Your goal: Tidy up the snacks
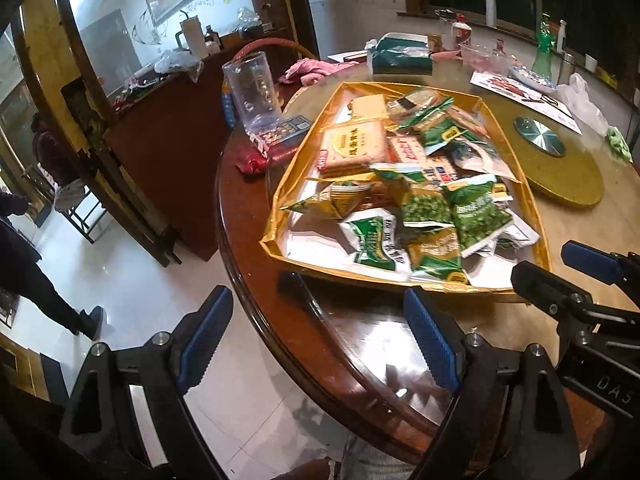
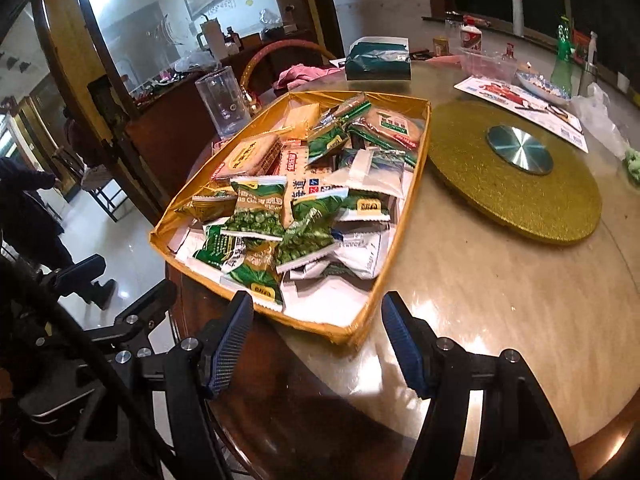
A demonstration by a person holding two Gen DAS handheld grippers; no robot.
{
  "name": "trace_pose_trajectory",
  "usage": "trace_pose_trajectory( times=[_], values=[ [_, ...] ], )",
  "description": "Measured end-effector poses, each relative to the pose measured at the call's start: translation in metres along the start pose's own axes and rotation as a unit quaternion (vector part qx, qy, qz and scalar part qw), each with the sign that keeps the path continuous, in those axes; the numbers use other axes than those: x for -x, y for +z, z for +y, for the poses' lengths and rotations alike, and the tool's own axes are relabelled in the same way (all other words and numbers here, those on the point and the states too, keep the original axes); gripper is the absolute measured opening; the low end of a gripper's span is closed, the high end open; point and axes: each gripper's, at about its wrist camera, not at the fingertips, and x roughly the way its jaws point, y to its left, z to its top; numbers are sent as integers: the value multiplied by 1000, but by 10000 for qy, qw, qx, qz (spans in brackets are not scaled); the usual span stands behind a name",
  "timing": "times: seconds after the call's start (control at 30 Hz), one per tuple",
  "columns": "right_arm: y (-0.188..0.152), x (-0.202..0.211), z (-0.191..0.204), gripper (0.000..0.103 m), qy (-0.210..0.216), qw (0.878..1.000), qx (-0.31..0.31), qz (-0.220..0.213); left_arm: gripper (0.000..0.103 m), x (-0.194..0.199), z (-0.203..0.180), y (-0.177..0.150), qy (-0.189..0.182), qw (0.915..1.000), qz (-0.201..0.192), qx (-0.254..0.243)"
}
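Note:
A gold tray (image 1: 296,168) (image 2: 352,332) on the round wooden table holds a loose heap of snack packets. Green pea packets (image 1: 476,216) (image 2: 256,212) lie toward its near end, and orange cracker packs (image 1: 352,148) (image 2: 248,156) lie farther back. My left gripper (image 1: 320,340) hangs open over the table's near edge, just short of the tray's front wall, with nothing between its blue pads. My right gripper (image 2: 316,344) is open and empty too, in front of the tray's near right corner. Each gripper shows in the other's view: right (image 1: 564,270), left (image 2: 116,284).
A clear plastic cup (image 1: 254,92) (image 2: 222,100) stands left of the tray. A gold turntable disc (image 1: 568,168) (image 2: 516,172) lies to its right. A green tissue pack (image 1: 400,58), a pink cloth (image 1: 316,70), bottles and dishes sit behind. A person (image 1: 24,248) stands on the tiled floor at left.

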Motion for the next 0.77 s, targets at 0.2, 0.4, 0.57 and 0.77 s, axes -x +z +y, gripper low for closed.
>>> trace_pose_trajectory(
  times=[0.2, 0.4, 0.57, 0.77],
  values=[
    [5, -9, 5, 67, -130, 9999, 50, 89, 87, -9, 8, 2, 29, 10000, 48, 62],
    [8, -12, 10, 67, -221, 9997, 81, 93, 87, -12, 9, 3, 81, 9999, 62, 14],
    [8, -12, 11, 67, -246, 9996, 81, 83, 87, -10, 7, 4, 96, 9999, 34, 19],
    [6, -10, 7, 67, -242, 9997, 38, 54, 87, -7, -2, 3, 168, 9998, -32, -103]
  ],
)
